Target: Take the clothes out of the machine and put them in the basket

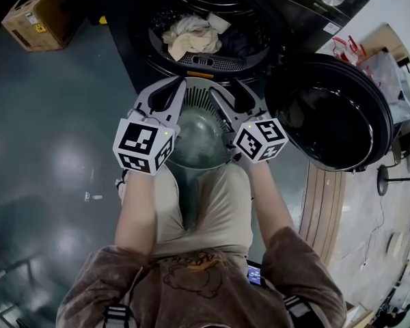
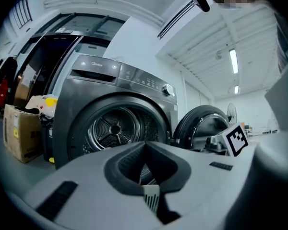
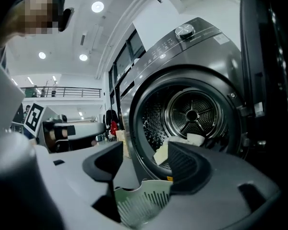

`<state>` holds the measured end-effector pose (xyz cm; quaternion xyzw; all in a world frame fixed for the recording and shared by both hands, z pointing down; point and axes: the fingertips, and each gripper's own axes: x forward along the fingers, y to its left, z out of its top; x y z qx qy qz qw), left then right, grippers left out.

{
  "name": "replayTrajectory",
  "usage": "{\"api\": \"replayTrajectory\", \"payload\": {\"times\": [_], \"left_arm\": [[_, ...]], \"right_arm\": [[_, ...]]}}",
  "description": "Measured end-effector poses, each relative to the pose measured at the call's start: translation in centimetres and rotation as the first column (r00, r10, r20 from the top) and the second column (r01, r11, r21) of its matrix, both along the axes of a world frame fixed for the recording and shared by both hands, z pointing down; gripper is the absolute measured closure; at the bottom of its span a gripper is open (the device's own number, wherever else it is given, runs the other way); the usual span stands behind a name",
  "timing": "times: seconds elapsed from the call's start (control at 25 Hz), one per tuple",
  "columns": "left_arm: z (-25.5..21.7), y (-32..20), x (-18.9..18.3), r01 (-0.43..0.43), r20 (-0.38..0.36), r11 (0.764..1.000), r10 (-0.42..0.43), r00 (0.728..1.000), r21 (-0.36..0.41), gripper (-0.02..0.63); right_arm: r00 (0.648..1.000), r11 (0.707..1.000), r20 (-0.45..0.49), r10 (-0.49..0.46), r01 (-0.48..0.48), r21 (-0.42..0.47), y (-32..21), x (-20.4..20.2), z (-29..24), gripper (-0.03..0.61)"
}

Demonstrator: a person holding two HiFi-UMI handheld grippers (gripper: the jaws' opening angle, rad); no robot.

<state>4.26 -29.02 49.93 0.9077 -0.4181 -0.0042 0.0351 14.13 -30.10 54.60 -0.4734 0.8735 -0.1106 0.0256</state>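
A cream cloth (image 1: 191,36) and darker clothes lie in the open drum of the grey machine (image 1: 301,5); the right gripper view shows the pale clothes (image 3: 182,145) at the drum's mouth. A pale slotted basket (image 1: 201,101) stands on the floor in front of the machine, under both grippers. My left gripper (image 1: 180,83) hovers over the basket's left rim, its jaws shut with the tips meeting (image 2: 144,145) and nothing between them. Over the right rim my right gripper (image 1: 230,91) stands open; only the basket (image 3: 144,200) shows through its gap (image 3: 146,150).
The round dark door (image 1: 331,111) hangs open to the right of the drum. A cardboard box (image 1: 41,16) sits on the floor at the machine's left. The person's legs are right behind the basket. Wooden boards and clutter lie at the far right.
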Motion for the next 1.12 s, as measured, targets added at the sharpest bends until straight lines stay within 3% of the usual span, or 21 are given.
{"api": "replayTrajectory", "payload": {"times": [0.12,0.28,0.36,0.64,1.12], "left_arm": [[0.0,-0.1,0.0,-0.002,-0.01,1.0,0.002,1.0,-0.009,0.607],[0.2,-0.3,0.1,-0.001,-0.013,1.0,0.001,1.0,-0.016,0.607],[0.2,-0.3,0.1,-0.001,0.002,1.0,0.001,1.0,-0.009,0.607],[0.3,-0.5,-0.1,0.006,0.015,1.0,-0.006,1.0,-0.008,0.607],[0.6,-1.4,-1.0,0.012,-0.037,0.998,-0.014,0.999,-0.061,0.607]], "right_arm": [[1.0,1.0,-0.014,-0.003,0.003,-0.005,-0.1,-0.1,0.5,0.239],[0.999,0.999,-0.035,-0.026,0.025,-0.025,-0.5,-0.4,1.4,0.081],[0.999,0.999,-0.031,-0.032,0.031,-0.036,-0.9,-0.4,1.7,0.04],[1.0,0.998,0.008,-0.008,0.008,-0.062,-4.1,0.9,2.2,0.021],[0.997,0.993,-0.081,-0.004,-0.005,-0.117,-14.0,-1.4,5.1,0.021]]}}
